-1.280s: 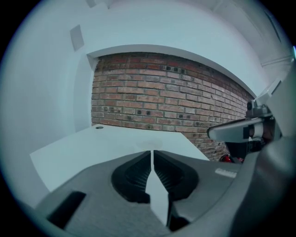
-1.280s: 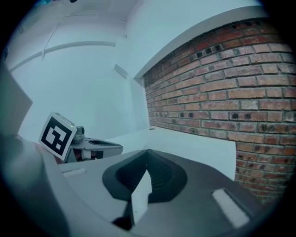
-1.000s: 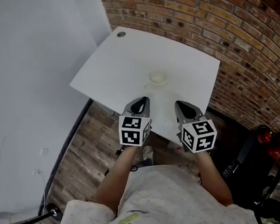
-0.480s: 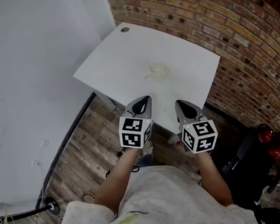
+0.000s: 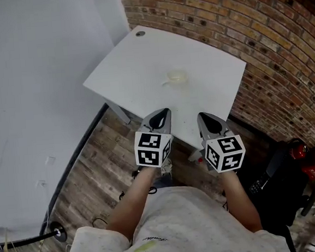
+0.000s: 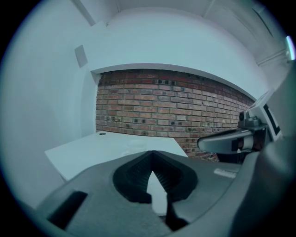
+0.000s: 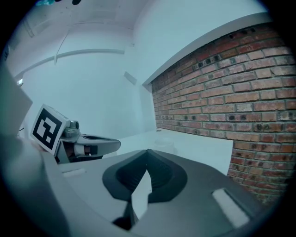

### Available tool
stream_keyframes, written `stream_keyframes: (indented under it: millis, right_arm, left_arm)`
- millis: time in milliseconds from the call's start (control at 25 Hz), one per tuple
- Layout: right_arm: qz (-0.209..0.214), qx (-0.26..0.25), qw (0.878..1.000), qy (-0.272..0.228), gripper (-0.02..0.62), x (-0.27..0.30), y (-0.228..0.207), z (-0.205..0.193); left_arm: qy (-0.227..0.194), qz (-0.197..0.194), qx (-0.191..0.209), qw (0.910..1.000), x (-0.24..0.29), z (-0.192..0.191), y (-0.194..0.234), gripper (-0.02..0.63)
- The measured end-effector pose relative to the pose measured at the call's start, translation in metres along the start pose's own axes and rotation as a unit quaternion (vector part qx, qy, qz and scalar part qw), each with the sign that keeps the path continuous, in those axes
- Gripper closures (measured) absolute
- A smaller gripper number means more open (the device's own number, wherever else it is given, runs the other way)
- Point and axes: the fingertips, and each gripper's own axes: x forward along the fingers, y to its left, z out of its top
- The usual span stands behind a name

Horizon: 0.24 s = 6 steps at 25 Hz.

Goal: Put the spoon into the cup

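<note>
White wall [image 5: 35, 106] fills the left of the frame, and curved brick wall [image 5: 258, 26] sweeps across the top and down the right. Wood-plank floor [image 5: 96, 172] runs along the lower left. The white table [image 5: 141, 64] sits upper centre, one corner against the brick and almost bare. The person takes up the bottom edge, with a pale shirt and both forearms reaching up.

Over at the lower right there's dark gear with a red part [image 5: 299, 154], cut off by the frame, and I can't tell what it is.

The left gripper [image 5: 158, 117] hangs over the table's near edge, its jaws pinched together at the tips and nothing between them. The right gripper [image 5: 209, 121] is just beside it, also closed on nothing.

Well beyond both, mid-table, stands the cup [image 5: 178, 76], pale and faint against the white top. A pale stub [image 5: 166, 83] pokes from its lower left. Spoon or handle? It's too small to say.
</note>
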Motion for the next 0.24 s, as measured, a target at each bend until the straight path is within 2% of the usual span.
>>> stream_keyframes:
  millis: [240]
  right_arm:
    - [-0.001, 0.001, 1.0, 0.0, 0.586, 0.0004, -0.0011, 0.0007]
  left_arm:
    - [0.002, -0.005, 0.004, 1.0, 0.0022, 0.0011, -0.0028, 0.609]
